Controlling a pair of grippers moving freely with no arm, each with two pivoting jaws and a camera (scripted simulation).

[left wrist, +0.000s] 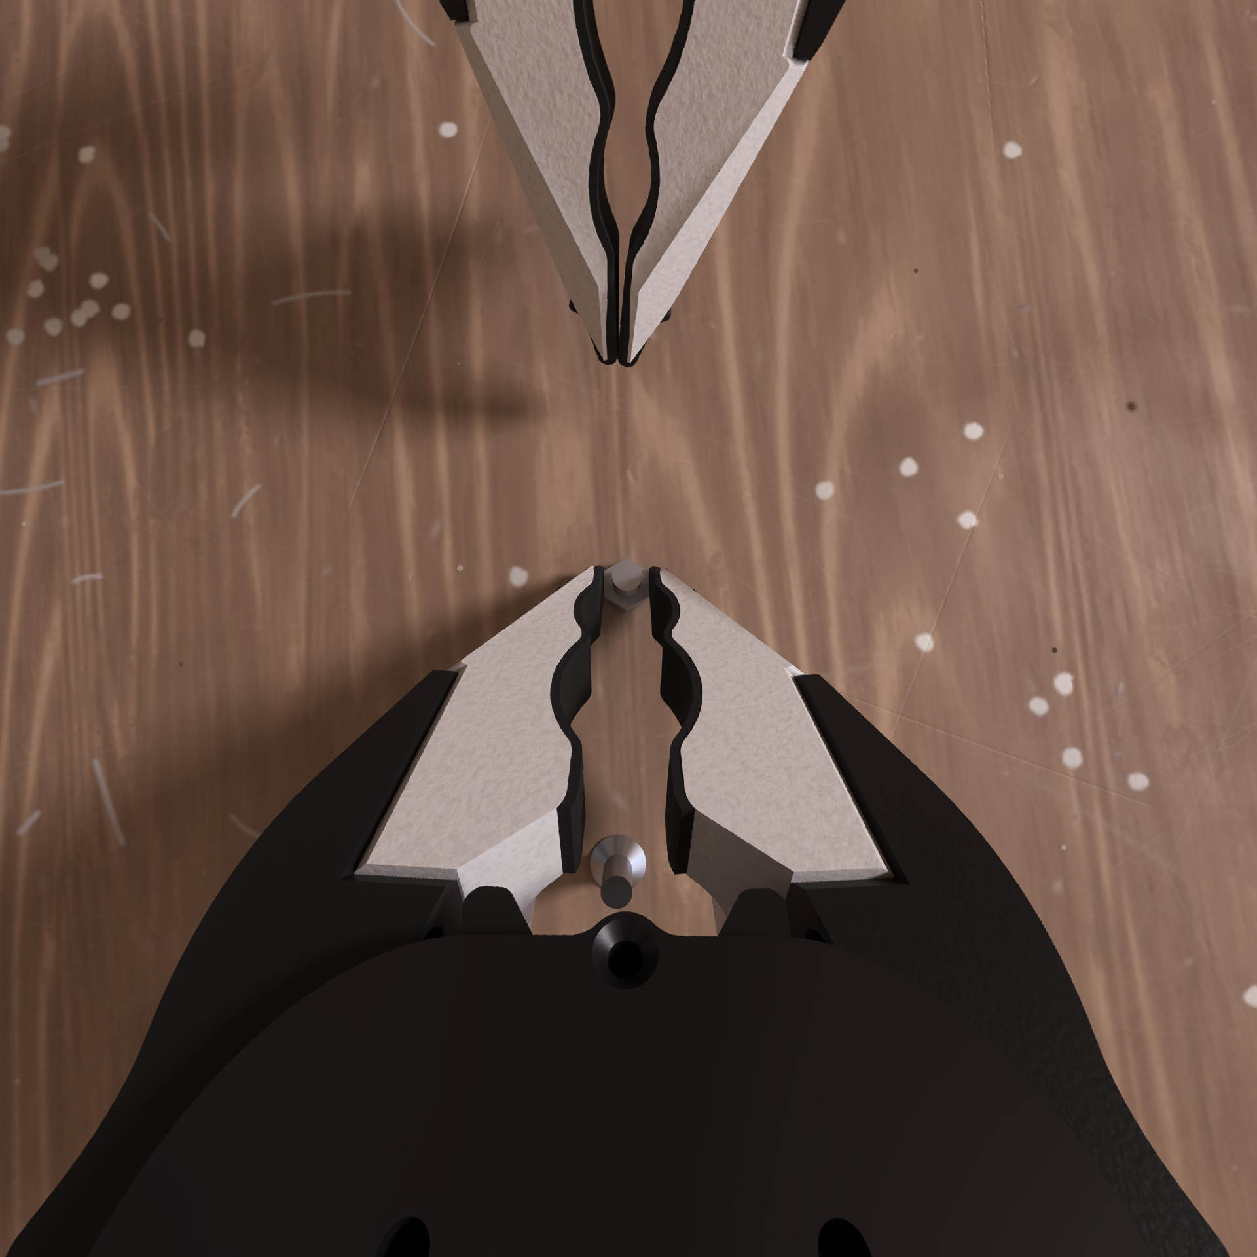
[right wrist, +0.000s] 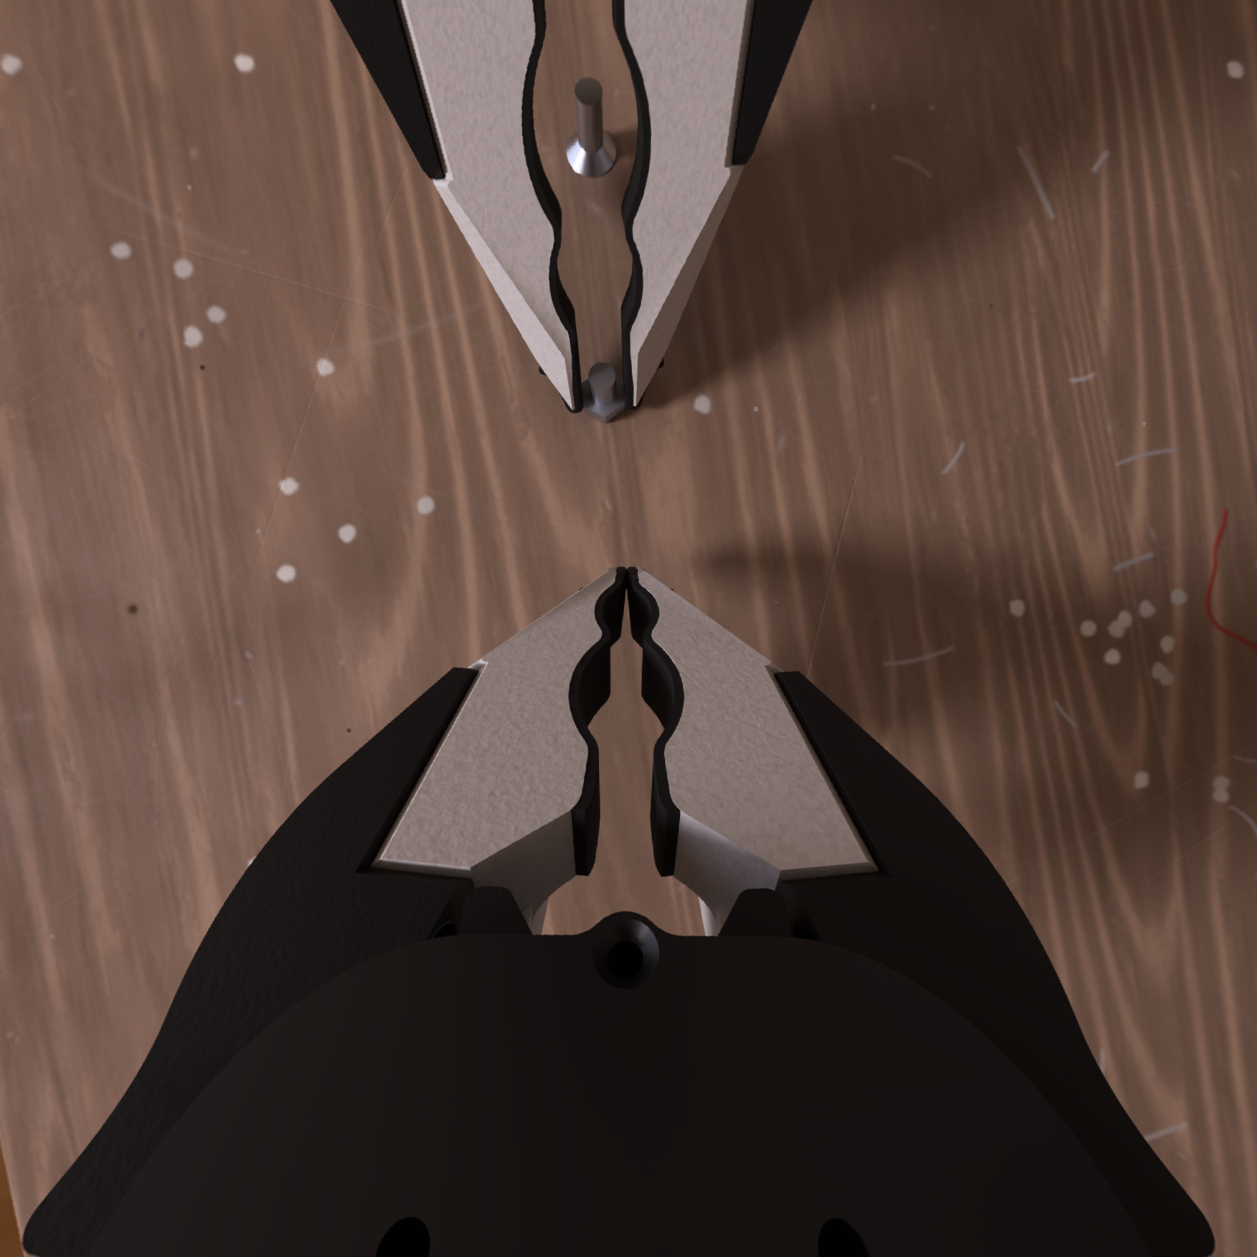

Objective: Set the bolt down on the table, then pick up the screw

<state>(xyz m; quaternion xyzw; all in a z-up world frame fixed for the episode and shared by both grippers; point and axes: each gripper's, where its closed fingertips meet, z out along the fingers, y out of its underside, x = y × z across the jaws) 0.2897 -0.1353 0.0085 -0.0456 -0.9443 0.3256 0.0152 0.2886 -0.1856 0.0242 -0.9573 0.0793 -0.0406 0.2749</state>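
Observation:
My left gripper is shut on the shank of a small grey hex bolt, held head down at the fingertips, close above the wooden table. The grey screw stands on its flat cone head on the table, under the gap between my left fingers near their base. In the right wrist view the left gripper holds the bolt, with the screw behind it. My right gripper is shut and empty, tips facing the left gripper's, a short way apart; it also shows in the left wrist view.
The brown table top bears white specks and thin pale scratches. A thin red wire lies at the far right edge of the right wrist view. Soft shadows of the grippers fall across the wood.

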